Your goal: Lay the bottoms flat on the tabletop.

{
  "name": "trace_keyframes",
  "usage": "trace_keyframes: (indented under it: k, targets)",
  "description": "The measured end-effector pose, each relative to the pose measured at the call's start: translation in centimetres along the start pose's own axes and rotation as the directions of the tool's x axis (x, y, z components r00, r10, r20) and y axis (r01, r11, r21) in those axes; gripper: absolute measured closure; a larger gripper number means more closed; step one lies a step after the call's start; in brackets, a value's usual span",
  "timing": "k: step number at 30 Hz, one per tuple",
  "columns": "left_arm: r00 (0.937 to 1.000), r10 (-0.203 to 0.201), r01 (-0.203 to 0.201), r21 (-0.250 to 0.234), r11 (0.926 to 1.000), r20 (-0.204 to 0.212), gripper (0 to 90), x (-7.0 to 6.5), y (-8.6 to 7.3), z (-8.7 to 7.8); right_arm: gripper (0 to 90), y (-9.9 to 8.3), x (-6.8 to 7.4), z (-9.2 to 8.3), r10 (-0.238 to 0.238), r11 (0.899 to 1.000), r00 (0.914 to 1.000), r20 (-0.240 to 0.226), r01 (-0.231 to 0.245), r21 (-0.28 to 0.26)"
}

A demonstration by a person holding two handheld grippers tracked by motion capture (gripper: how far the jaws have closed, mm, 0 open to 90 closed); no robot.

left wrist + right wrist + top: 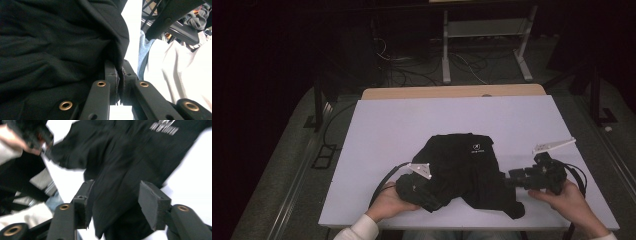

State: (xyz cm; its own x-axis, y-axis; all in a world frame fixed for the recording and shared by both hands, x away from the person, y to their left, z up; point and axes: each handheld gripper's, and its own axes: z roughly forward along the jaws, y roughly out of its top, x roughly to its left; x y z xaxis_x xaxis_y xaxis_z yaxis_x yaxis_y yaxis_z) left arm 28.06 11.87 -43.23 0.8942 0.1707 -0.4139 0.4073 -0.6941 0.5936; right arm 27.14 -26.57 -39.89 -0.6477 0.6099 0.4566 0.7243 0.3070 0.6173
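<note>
A crumpled black garment [462, 160] with a small white logo [477, 148] lies on the white table [412, 120], near its front edge. My left gripper [434, 200] is at the garment's near left corner. In the left gripper view its jaws [119, 72] are pressed together on a fold of the black fabric [50, 50]. My right gripper [510, 177] is at the garment's right side, pointing left. In the right gripper view its jaws [117, 200] stand apart over the fabric [125, 157], and the pads do not press on it.
The table's front edge [462, 225] runs just under both hands. A wooden strip [452, 91] borders the far edge. Beyond it stand a white frame [484, 30] and loose cables [412, 70] on the dark floor. My white sleeve [175, 65] is close to the left gripper.
</note>
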Motion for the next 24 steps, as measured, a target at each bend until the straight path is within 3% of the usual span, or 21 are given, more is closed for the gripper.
trace_keyframes:
  k: [5, 7, 11, 14, 20, 24]
  targets:
    - [0.9999, 0.011, -0.011, -0.007, 0.9999, -0.001, 85.5, -0.3, -0.1, -0.1, 32.6, 2.5, -2.0, 0.9, 0.000, 0.999, 0.9970, 0.078, 0.004, -0.049]
    - [0.9999, 0.015, -0.014, -0.011, 0.9998, 0.002, 85.3, -0.4, -0.1, -0.2, 28.3, 3.4, -3.0, 1.6, -0.002, 0.999, 0.9961, 0.088, 0.007, -0.053]
    - [0.9998, 0.020, -0.020, -0.028, 0.9994, 0.001, 83.9, -0.7, 0.0, -0.8, 28.2, 5.4, -4.6, 3.4, 0.015, 0.999, 0.9904, 0.138, -0.008, -0.049]
    - [0.9998, 0.018, -0.018, -0.039, 0.9991, 0.011, 76.5, -0.8, 0.0, -1.4, 28.7, 6.5, -5.8, 4.3, 0.045, 0.998, 0.9877, 0.150, -0.037, -0.057]
    - [0.9993, 0.002, -0.006, -0.105, 0.9945, -0.038, 60.8, -0.6, 0.0, -3.4, 31.6, 7.7, -7.8, 6.1, 0.095, 0.995, 0.9827, 0.159, -0.087, -0.057]
    - [0.9970, -0.027, 0.014, -0.176, 0.9842, -0.073, 53.4, -0.1, 0.2, -5.1, 33.3, 7.4, -8.9, 7.2, 0.129, 0.991, 0.9791, 0.157, -0.123, -0.047]
